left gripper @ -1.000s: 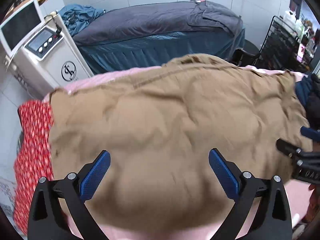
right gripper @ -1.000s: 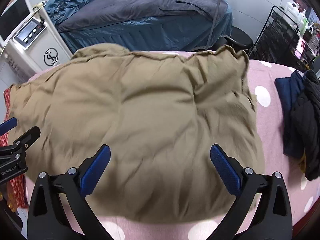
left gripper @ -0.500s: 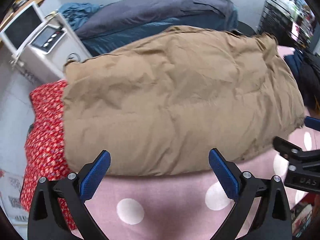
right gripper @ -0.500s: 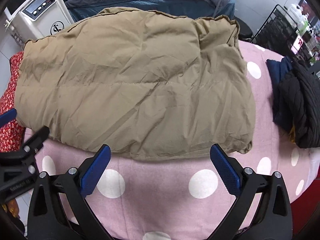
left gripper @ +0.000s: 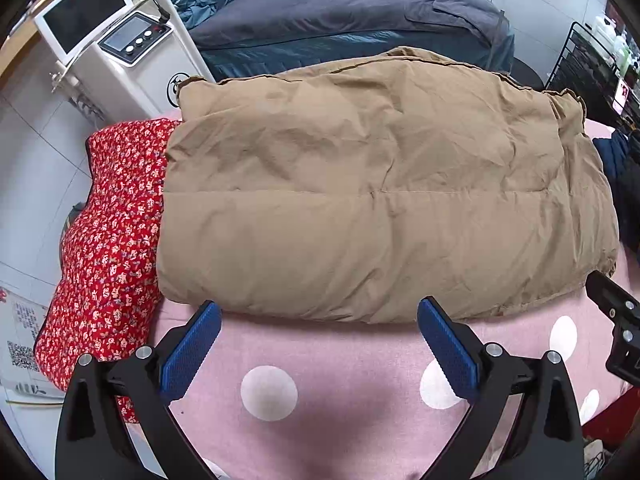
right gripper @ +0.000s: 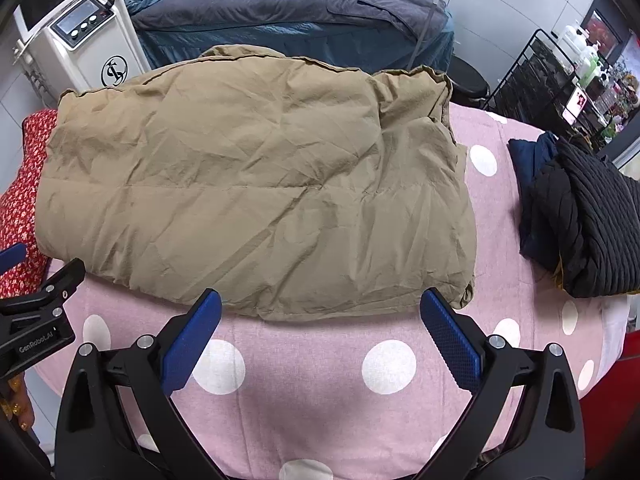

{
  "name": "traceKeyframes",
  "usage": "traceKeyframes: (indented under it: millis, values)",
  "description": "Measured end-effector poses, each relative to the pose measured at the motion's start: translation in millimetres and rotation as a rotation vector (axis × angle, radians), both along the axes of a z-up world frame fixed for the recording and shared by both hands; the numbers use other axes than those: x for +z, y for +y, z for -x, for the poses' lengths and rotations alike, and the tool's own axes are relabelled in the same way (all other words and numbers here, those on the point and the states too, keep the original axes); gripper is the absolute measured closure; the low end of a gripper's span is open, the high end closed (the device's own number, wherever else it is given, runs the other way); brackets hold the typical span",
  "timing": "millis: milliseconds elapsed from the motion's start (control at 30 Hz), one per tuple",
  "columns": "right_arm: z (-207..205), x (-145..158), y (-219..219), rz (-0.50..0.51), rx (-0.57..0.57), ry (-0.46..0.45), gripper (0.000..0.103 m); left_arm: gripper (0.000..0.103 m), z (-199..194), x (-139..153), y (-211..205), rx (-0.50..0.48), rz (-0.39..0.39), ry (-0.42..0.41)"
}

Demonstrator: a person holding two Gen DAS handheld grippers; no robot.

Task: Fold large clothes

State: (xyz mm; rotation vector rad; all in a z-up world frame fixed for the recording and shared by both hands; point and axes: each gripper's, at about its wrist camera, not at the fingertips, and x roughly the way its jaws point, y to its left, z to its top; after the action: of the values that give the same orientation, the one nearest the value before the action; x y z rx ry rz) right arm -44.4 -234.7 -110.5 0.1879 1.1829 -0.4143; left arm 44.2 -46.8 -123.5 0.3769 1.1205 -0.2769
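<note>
A tan padded coat (left gripper: 380,200) (right gripper: 248,184) lies folded into a thick rectangle on a pink sheet with white dots (left gripper: 340,392) (right gripper: 312,380). My left gripper (left gripper: 318,338) is open, its blue pads just short of the coat's near edge, holding nothing. My right gripper (right gripper: 320,336) is open too, hovering over the pink sheet near the coat's front edge, nothing between its fingers. Part of the right gripper's body (left gripper: 616,328) shows at the right edge of the left wrist view, and the left gripper's body (right gripper: 36,320) shows at the left edge of the right wrist view.
A red floral garment (left gripper: 108,240) lies left of the coat. Dark blue and black knit clothes (right gripper: 576,216) are piled on the right. Behind stand a white machine with a screen (left gripper: 120,52), a treatment bed with grey cover (left gripper: 340,20) and a black wire rack (right gripper: 560,80).
Both grippers have pulled back from over the coat toward the near edge of the sheet. The coat now lies flat and untouched in front of them.
</note>
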Motion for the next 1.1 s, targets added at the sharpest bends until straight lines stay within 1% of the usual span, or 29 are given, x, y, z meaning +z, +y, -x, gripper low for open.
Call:
traceKeyframes:
  millis: [133,400,700,1100]
  values:
    - [0.0,-2.0,7.7,0.007,0.023,0.005,0.005,0.006,2.6,-2.7,-1.3,-0.008,-0.013,0.013]
    - [0.3,-4.5,10.4,0.003,0.031,0.010,0.005,0.006,2.5,-4.9,0.8,0.000,-0.013,0.027]
    - [-0.9,-7.2,10.2,0.001,0.031,0.016,0.005,0.006,3.7,-5.3,0.3,-0.001,-0.027,0.024]
    - [-0.8,-7.9,10.8,-0.001,0.030,0.017,0.005,0.006,5.0,-5.4,0.4,0.003,-0.026,0.027]
